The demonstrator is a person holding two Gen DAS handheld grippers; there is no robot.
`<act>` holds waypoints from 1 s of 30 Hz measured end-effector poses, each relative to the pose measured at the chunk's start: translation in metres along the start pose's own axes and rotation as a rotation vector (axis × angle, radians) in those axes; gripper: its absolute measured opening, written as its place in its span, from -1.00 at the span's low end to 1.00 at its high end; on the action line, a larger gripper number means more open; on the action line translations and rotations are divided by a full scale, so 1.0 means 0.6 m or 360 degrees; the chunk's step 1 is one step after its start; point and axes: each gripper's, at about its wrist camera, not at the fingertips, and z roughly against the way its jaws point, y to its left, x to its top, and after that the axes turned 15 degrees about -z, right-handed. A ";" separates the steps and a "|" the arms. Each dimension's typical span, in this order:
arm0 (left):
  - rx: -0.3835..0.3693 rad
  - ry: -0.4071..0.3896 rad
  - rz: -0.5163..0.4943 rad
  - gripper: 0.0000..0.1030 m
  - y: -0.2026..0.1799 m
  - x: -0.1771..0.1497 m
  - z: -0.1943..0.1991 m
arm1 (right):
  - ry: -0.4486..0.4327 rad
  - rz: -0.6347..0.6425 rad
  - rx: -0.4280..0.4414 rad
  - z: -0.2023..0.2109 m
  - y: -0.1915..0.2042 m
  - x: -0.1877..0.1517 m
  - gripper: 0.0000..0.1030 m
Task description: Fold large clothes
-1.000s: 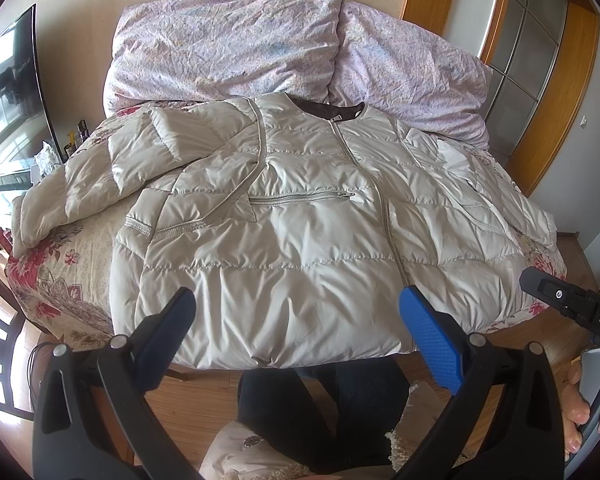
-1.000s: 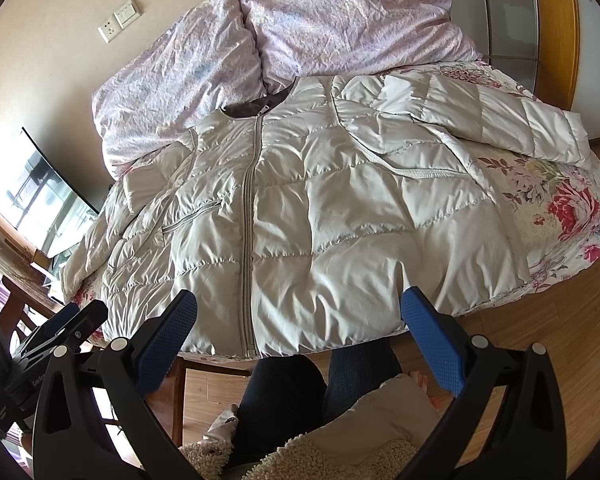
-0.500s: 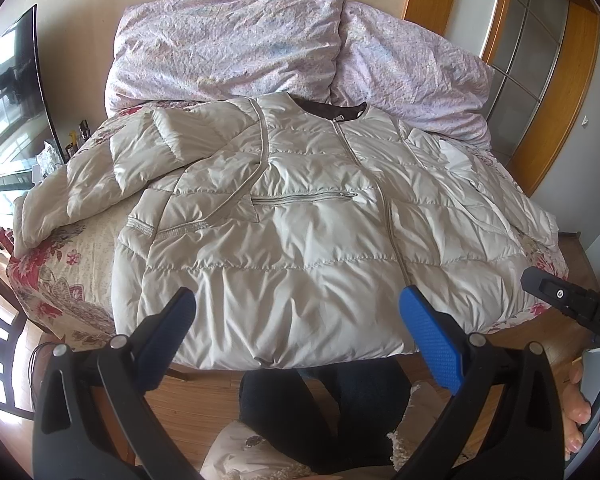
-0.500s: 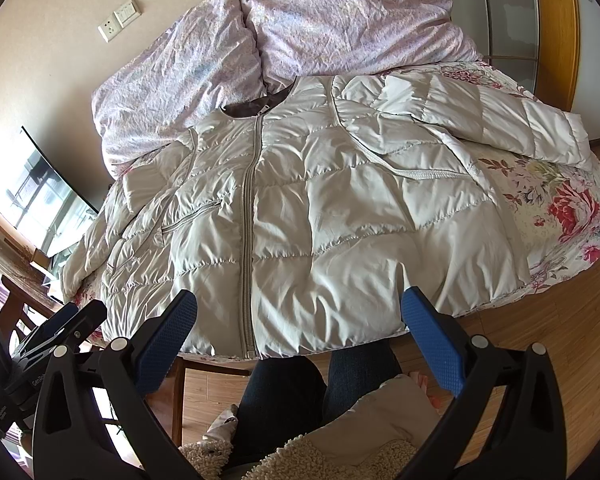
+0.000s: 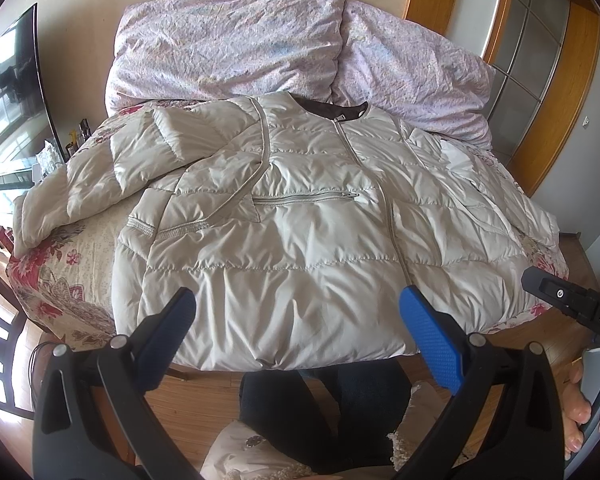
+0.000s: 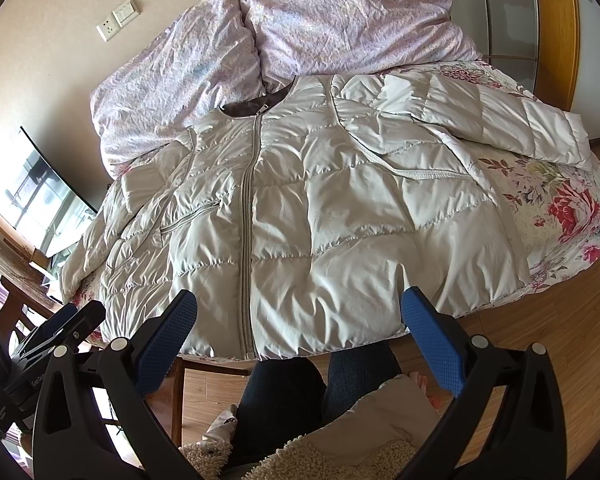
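A cream quilted puffer jacket (image 5: 308, 232) (image 6: 320, 224) lies face up and zipped on a flower-print bed (image 5: 60, 272), its hem hanging over the near edge. Its left sleeve (image 5: 92, 184) stretches out to the left; its right sleeve (image 6: 480, 116) lies out to the right. My left gripper (image 5: 298, 340) hovers open above the hem, nothing between its blue pads. My right gripper (image 6: 300, 340) also stands open over the hem near the zipper's bottom end, holding nothing.
Two lilac pillows (image 5: 228, 44) (image 6: 352, 16) lean against the wall behind the collar. A person's dark-trousered legs (image 5: 320, 412) stand at the bed's near edge on wooden floor (image 6: 572, 340). A television (image 5: 8, 92) is at the left, a wooden-framed door (image 5: 540, 60) at the right.
Both views have crept slightly; the jacket and both grippers stay as they were.
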 end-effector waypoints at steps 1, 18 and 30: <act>-0.0001 0.0001 0.0000 0.96 0.002 -0.001 0.000 | 0.0001 -0.0001 0.0000 0.000 0.000 0.000 0.97; 0.0003 0.0006 0.0000 0.96 0.003 -0.002 -0.001 | 0.0005 -0.0025 -0.0008 -0.012 -0.008 0.014 0.97; 0.0020 0.0059 0.0009 0.96 0.009 0.014 -0.042 | -0.0082 -0.0134 -0.0019 -0.028 -0.032 0.049 0.97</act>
